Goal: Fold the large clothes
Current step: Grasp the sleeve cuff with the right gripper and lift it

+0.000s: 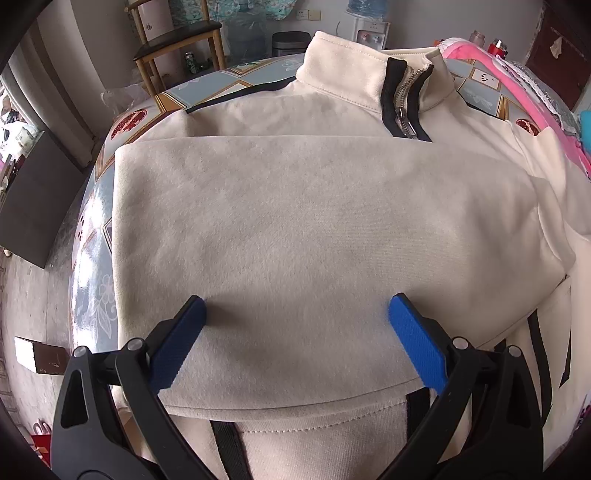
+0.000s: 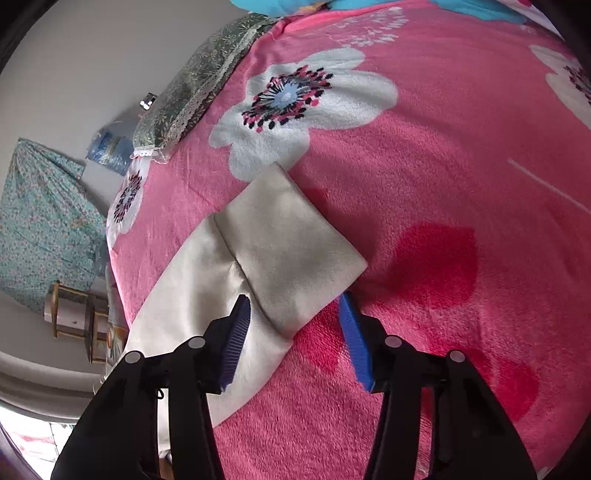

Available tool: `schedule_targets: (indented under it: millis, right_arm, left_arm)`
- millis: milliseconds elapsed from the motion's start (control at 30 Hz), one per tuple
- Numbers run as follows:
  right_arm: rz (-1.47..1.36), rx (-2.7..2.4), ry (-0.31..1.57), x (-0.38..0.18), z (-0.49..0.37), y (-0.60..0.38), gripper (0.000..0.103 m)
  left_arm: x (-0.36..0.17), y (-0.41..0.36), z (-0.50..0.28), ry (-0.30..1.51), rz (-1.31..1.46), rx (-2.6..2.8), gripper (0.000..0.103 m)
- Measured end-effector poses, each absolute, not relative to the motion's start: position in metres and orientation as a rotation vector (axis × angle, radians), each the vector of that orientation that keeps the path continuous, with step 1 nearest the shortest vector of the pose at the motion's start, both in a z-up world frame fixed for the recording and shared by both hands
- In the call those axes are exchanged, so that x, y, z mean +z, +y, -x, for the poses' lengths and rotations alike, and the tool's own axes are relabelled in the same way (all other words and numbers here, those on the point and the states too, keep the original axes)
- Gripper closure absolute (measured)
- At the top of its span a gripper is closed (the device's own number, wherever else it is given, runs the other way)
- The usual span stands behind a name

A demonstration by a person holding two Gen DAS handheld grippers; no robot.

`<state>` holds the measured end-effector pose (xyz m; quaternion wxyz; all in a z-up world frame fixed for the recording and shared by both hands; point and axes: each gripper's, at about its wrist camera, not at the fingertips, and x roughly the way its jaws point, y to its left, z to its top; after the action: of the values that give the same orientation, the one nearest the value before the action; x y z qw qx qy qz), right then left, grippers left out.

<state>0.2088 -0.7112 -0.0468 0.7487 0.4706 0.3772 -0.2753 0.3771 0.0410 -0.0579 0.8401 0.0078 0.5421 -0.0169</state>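
A cream zip-neck sweatshirt (image 1: 295, 221) with black trim lies on a patterned table (image 1: 96, 206), collar and zipper (image 1: 404, 99) at the far side. A sleeve or panel is folded flat across its body. My left gripper (image 1: 295, 314) is open just above this folded part, with nothing between its blue pads (image 1: 413, 339). In the right wrist view the sweatshirt's other sleeve and its cuff (image 2: 288, 243) lie stretched onto a pink flowered blanket (image 2: 424, 184). My right gripper (image 2: 295, 310) is open with its jaws either side of the cuff's near edge, gripping nothing.
A wooden chair (image 1: 177, 40), a water bottle and a dispenser (image 1: 369, 33) stand beyond the table. A dark box (image 1: 33, 206) sits left of the table. A green patterned pillow (image 2: 195, 81) lies at the blanket's far edge. A stool (image 2: 74, 317) stands at the left.
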Motion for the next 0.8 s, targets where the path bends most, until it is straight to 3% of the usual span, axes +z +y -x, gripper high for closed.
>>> schedule_targets:
  millis: [67,167,233,800]
  right_arm:
    - [-1.003,-0.648,0.812,-0.049,-0.211,-0.708,0.068]
    - [-0.928,-0.691,0.783,-0.043,-0.214,-0.699,0.086]
    - [-0.875,-0.705,0.761,-0.034,-0.215,-0.693,0.090]
    - [-0.505,-0.326,0.465,0.143,-0.251,-0.538,0.093]
  left_arm:
    - [-0.058,0.041,-0.377,1.149,-0.016,-0.036,0.006]
    - [-0.058,0.041,-0.378,1.156,-0.016,-0.036,0.006]
    - [-0.058,0.042,-0.379,1.158,-0.017,-0.037,0.006]
    - [-0.058,0.042,-0.378,1.155,-0.017,-0.037,0.006]
